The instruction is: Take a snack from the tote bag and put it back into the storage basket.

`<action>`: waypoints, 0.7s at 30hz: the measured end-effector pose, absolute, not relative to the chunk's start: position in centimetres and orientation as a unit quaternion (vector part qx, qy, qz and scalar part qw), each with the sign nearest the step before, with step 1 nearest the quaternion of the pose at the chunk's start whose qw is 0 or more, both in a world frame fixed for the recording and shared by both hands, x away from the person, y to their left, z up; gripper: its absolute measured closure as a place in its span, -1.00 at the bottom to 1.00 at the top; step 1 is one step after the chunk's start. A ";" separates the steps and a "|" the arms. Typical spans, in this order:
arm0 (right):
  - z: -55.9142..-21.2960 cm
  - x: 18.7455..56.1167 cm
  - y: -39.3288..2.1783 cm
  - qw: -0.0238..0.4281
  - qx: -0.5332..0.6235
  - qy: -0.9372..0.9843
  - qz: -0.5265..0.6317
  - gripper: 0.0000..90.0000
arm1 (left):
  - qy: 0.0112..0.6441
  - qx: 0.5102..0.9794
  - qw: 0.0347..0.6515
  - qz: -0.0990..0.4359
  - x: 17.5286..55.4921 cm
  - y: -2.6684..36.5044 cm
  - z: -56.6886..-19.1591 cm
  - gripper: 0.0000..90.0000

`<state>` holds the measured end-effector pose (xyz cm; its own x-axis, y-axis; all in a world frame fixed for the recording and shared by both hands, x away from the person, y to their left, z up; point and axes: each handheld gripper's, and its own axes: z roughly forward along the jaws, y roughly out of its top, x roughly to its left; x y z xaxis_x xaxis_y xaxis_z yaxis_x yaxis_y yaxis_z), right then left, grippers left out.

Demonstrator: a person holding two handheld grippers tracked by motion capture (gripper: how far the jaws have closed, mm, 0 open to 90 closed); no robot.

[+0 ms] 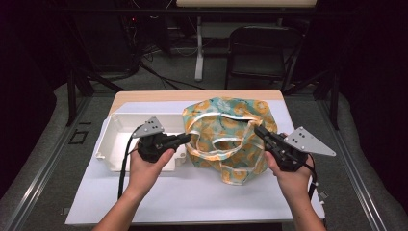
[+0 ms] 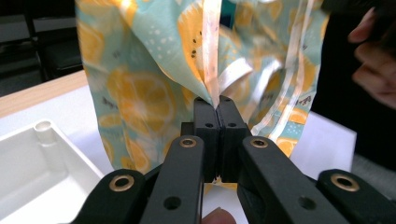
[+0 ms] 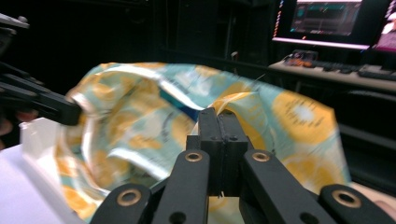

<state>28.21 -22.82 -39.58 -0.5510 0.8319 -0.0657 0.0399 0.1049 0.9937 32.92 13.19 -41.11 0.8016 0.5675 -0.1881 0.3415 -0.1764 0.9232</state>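
A teal cloth bag (image 1: 226,139) printed with orange citrus slices and trimmed with white straps stands slumped on the white table cover. My left gripper (image 1: 187,138) is shut on the bag's left rim; in the left gripper view its jaws (image 2: 216,100) pinch a fold of cloth (image 2: 140,93) beside a white strap. My right gripper (image 1: 257,129) is shut on the bag's right rim, and the right gripper view shows its jaws (image 3: 217,112) closed on the cloth (image 3: 154,107). The bag's mouth is stretched between the two grippers.
A white plastic tray (image 1: 120,139) lies left of the bag, just behind my left hand. The white cover (image 1: 192,192) reaches the table's front edge. A black folding chair (image 1: 260,53) and desk legs stand beyond the far edge.
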 end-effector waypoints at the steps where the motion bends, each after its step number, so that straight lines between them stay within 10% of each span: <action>1: -39.6 28.2 -22.8 0.340 0.330 0.661 0.582 1.00 | 0.304 0.756 0.571 0.096 33.2 13.5 -40.7 0.98; 21: -34.7 38.5 -23.6 0.374 0.388 0.664 0.518 1.00 | 0.414 0.683 0.598 0.065 41.9 14.7 -37.0 0.92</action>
